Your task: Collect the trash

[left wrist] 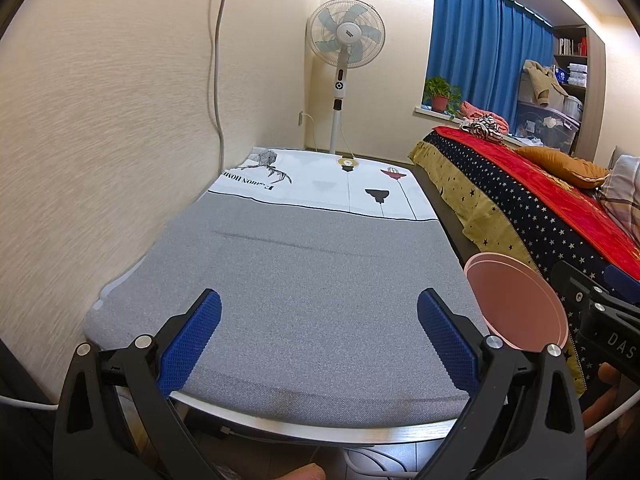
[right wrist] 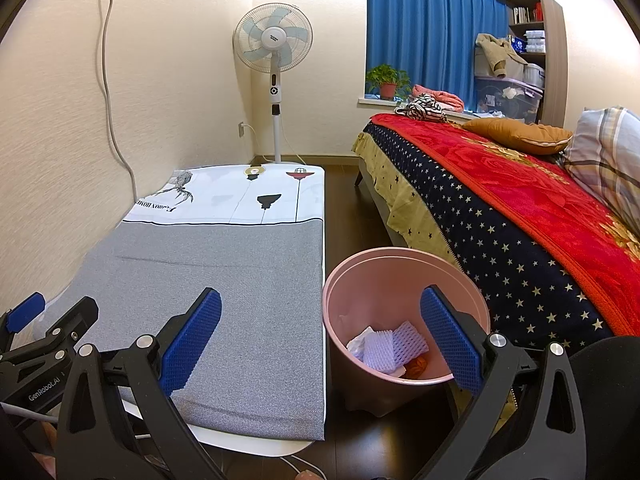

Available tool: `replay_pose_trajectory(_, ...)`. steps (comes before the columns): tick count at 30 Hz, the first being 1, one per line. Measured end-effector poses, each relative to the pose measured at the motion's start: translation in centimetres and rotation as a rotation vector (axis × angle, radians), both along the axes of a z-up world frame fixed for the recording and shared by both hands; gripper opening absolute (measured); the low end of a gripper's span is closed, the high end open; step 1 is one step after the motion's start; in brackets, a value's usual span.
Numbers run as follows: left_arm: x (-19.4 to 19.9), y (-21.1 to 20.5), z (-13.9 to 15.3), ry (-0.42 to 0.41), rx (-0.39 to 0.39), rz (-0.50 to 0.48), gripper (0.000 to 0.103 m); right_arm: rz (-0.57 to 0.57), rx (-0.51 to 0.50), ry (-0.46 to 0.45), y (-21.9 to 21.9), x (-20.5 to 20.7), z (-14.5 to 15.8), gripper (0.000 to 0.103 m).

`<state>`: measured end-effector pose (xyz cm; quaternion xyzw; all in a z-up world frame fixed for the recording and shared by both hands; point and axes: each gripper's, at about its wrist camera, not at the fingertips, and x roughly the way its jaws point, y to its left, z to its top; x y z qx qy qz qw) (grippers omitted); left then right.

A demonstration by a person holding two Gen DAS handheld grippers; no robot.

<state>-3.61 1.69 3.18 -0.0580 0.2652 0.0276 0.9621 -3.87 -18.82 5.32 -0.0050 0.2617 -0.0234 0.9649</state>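
Beside the star-patterned bed, a long tabletop covered in grey and white cloth is seen against the wall. Between them, on the dark floor, a round pink plastic bin is stood, with white foam netting and crumpled paper inside. Both the left gripper and the right gripper are held wide apart, with nothing grasped.

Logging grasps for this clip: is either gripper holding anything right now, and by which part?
Nothing is held. The left gripper and the right gripper are both open and empty; the round pink plastic bin stands untouched.
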Motion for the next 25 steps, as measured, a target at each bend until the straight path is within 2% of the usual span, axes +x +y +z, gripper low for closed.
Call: replay_pose_trajectory(25,-0.04,0.05,-0.04,0.008,-0.011,0.006,0.095,0.000,-0.001,-0.001,-0.04,-0.02,-0.01,0.098)
